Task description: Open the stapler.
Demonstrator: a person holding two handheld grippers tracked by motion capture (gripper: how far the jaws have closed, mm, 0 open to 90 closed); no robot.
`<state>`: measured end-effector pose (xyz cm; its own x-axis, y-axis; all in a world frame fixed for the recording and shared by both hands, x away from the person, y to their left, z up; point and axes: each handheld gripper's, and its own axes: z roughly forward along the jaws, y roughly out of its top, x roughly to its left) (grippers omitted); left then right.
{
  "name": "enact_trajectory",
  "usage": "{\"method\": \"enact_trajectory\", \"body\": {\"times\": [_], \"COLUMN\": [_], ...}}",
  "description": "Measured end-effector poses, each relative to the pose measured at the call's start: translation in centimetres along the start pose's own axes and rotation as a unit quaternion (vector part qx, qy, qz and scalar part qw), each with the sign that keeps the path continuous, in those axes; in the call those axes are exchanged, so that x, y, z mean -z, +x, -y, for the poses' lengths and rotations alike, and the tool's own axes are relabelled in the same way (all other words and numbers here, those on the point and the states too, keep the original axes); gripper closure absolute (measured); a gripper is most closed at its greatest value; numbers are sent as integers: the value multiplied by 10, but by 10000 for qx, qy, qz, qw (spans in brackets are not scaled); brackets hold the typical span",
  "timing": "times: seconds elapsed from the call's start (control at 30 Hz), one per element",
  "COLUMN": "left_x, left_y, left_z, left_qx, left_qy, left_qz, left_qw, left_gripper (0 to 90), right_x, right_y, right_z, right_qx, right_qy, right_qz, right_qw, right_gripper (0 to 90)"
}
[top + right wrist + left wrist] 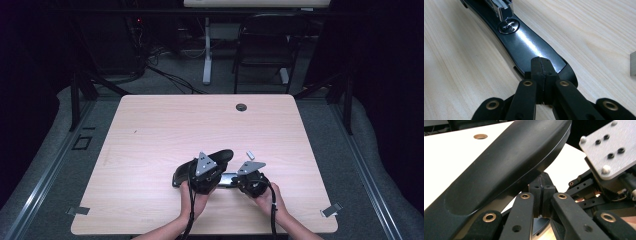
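High view had both of my hands low on the wooden surface, near the front edge, with a big black stapler lying open between them. Its top arm was swung up and away toward the far side, tilted above the wood, while the base stayed flat on the surface under my grippers.

My left gripper had its jaws pressed together, pad against pad, with nothing pinched between them. From the left gripper view the tips sat tucked just under the raised black arm of the stapler; I couldn't tell if they were actually touching it. The grey plate of my other gripper showed off to the side in that same view.

My right gripper was closed up tight too, jaws flat against each other with nothing clamped. In the right gripper view its tips rested at the rounded end of the glossy stapler base, right over it, looking like they were pressing down on it. Farther along the base I could see the round metal anvil and the end of the shiny staple rail.

A small white staple strip lay on the wood just beyond my right gripper, apart from the stapler. A dark grommet hole sat near the far edge.
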<state>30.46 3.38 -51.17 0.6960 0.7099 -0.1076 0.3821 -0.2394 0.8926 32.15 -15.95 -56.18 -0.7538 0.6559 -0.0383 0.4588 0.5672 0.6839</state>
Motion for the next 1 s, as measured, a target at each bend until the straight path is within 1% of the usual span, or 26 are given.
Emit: {"method": "enact_trajectory", "body": {"times": [0.03, 0.2, 0.23, 0.27, 0.37, 0.4, 0.47, 0.5, 0.53, 0.6, 0.8, 1.0], "left_x": [1, 7, 8, 9, 10, 11, 11, 12, 12, 13, 19, 26], "left_y": [0, 2, 2, 2, 2, 2, 3, 2, 3, 4, 7, 10], "left_z": [-1, -4, -4, -4, -4, -4, -5, -5, -5, -5, -8, -10], "left_qx": [36, 37, 49, 60, 39, 69, 67, 98, 90, 81, 107, 194], "left_qy": [-15, -100, -91, -83, -89, -108, -95, -113, -118, -133, -215, -334], "left_qz": [0, -1, -13, -10, -20, -30, -26, -32, -33, -26, -70, -128], "left_qw": [10000, 9999, 9999, 9999, 10000, 9999, 9999, 9999, 9999, 9999, 9997, 9992], "left_gripper": [900, 900, 900, 900, 900, 900, 900, 900, 900, 900, 900, 900], "right_x": [0, 0, 0, 0, 1, 0, 0, 1, 0, 1, 1, 1], "right_y": [0, 0, 0, 0, 0, 0, 0, 0, -1, -1, 0, 0], "right_z": [0, 0, 0, 0, 0, 0, 0, 0, 1, 0, 0, -1], "right_qx": [-19, -16, 18, 13, 16, 15, -33, -51, -93, -45, -61, -39], "right_qy": [-17, -13, 22, 22, 32, 25, 3, 13, -29, 21, 25, 56], "right_qz": [15, 16, -7, 20, -7, -12, -18, -16, -85, -30, -11, 12], "right_qw": [10000, 10000, 10000, 10000, 10000, 10000, 10000, 10000, 9999, 10000, 10000, 10000], "right_gripper": [900, 900, 900, 900, 900, 900, 900, 900, 900, 900, 900, 900]}}
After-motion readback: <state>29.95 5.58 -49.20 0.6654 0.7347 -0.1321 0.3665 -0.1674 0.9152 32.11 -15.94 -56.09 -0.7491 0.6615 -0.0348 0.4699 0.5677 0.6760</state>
